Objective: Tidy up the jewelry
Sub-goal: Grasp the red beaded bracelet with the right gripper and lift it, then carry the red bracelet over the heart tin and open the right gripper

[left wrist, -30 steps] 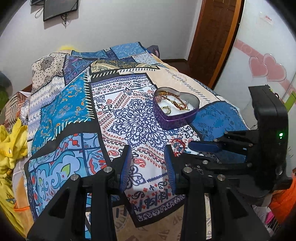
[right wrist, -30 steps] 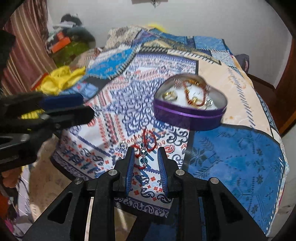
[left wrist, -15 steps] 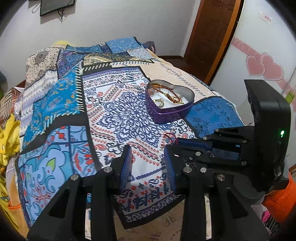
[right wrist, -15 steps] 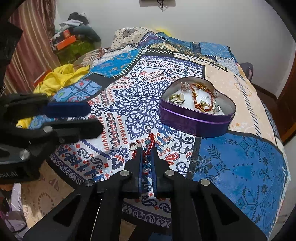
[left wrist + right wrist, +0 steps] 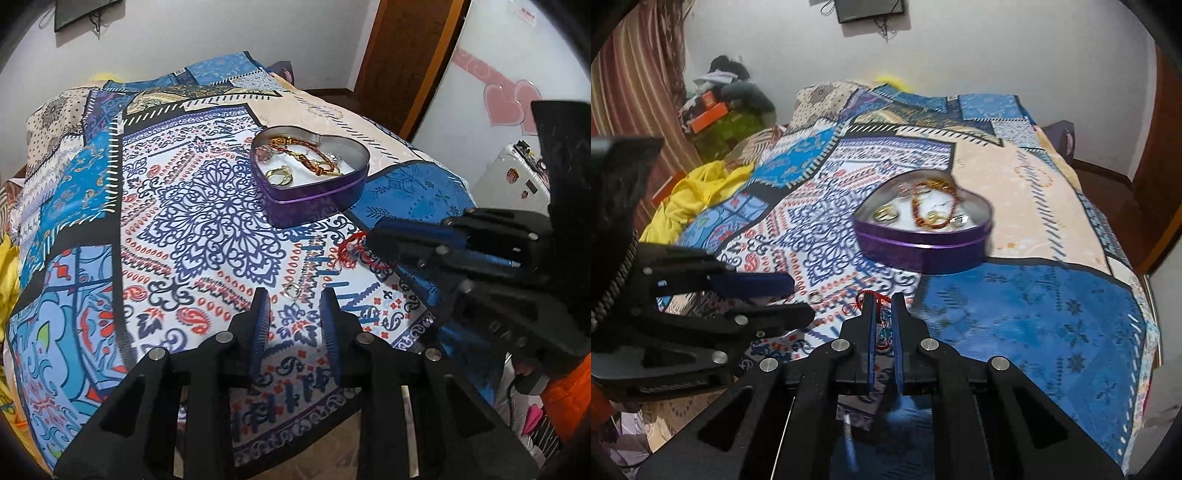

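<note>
Two views. Left wrist: left gripper (image 5: 293,314) sitting apart over a silver ring (image 5: 291,291) on the bedspread (image 5: 207,229). Right wrist: right gripper (image 5: 884,317), spread a second ago, now clamping the red bracelet (image 5: 873,295); heart tin (image 5: 923,251) waiting beyond.
</note>
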Available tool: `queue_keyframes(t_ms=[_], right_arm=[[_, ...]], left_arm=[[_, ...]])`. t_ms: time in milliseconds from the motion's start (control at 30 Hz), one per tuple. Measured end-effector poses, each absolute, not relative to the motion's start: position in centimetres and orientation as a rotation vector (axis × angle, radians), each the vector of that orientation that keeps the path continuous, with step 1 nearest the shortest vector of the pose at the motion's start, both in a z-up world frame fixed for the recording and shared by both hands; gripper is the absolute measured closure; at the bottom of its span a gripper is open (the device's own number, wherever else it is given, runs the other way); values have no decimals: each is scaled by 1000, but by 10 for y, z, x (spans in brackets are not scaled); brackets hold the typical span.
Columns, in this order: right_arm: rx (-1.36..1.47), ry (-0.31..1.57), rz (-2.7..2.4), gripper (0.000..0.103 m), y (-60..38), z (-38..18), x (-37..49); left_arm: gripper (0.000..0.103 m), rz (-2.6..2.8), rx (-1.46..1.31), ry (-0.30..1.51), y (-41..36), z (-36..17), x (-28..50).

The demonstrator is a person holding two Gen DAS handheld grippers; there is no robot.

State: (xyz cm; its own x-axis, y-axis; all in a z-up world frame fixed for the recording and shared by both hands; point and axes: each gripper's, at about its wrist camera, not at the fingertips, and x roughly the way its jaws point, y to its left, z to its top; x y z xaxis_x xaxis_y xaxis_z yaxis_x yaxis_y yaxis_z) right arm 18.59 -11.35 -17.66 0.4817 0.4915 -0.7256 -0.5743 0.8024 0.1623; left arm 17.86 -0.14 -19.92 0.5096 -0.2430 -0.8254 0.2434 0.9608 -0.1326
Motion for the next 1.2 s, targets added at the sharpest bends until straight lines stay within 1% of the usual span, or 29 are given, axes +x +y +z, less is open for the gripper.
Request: queue_keyframes(t_ms=[67, 200, 233, 267, 633, 1200], right_arm=[[-99, 841, 645, 96, -118, -174, 188], [-87, 830, 638, 96, -123, -170, 189], [-84, 827, 635, 96, -124, -170, 189], [-81, 825, 634, 96, -126, -169, 189], [-67, 797, 621, 96, -133, -157, 189], [-20, 682, 598, 96, -141, -114, 197]], left_arm=[[80, -283, 17, 993, -5, -202, 181], [87, -278, 38, 991, -10, -204, 183], [93, -276, 46, 989, -11, -204, 183], [96, -273, 54, 987, -12, -205, 182], [96, -253, 12, 965, -1, -196, 178], [96, -228, -23, 828, 16, -143, 177]])
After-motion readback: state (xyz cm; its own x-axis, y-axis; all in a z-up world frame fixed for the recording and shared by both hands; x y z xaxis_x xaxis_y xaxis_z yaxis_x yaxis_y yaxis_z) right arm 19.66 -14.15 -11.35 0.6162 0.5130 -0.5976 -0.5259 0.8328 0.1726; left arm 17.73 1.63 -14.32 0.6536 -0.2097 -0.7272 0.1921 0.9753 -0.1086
